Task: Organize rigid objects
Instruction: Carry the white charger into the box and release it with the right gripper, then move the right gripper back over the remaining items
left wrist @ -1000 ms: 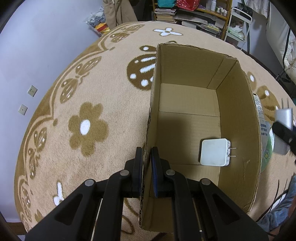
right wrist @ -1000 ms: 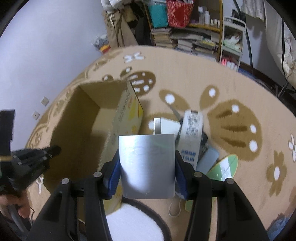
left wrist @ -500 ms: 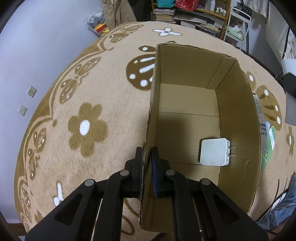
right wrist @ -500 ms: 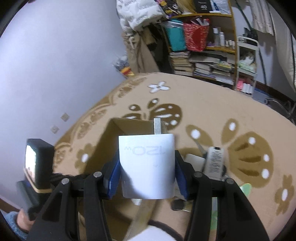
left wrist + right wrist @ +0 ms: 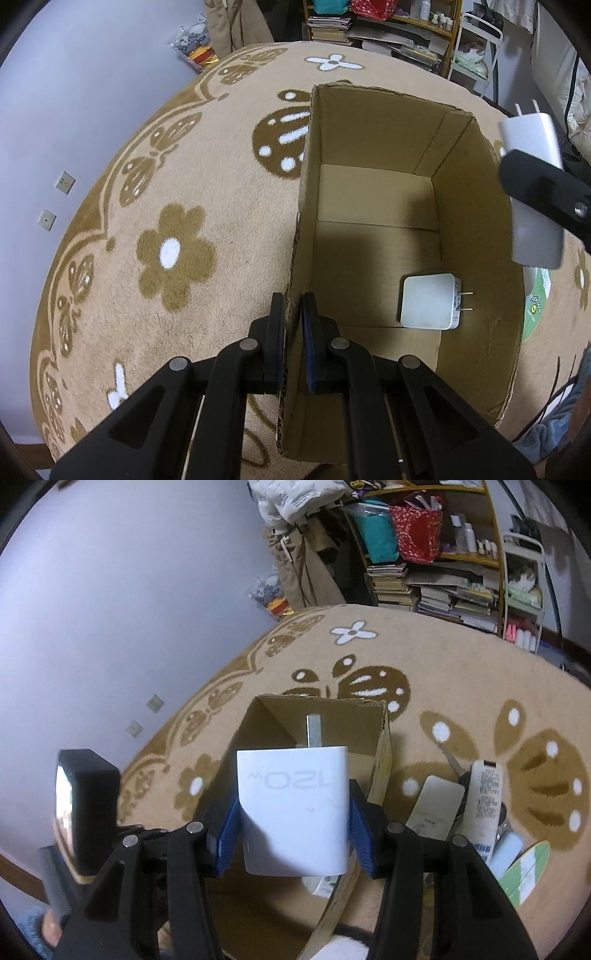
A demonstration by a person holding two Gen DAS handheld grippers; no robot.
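An open cardboard box [image 5: 476,206] stands on the patterned carpet. My left gripper [image 5: 293,321] is shut on the box's left wall, one finger on each side. A white square charger [image 5: 428,301] lies on the box floor. My right gripper [image 5: 293,812] is shut on a white 120W charger [image 5: 291,808], prongs pointing away, held above the box [image 5: 382,734]. In the left wrist view that charger [image 5: 532,147] hangs over the box's right rim.
Several loose items lie on the carpet right of the box: a white flat device [image 5: 437,806], a labelled white tube [image 5: 482,801], a green and white card [image 5: 524,871]. Bookshelves [image 5: 436,583] line the far wall.
My right gripper has lifted the 120W charger from beside the pile and carried it left, over the box. My left gripper has kept its hold on the box wall.
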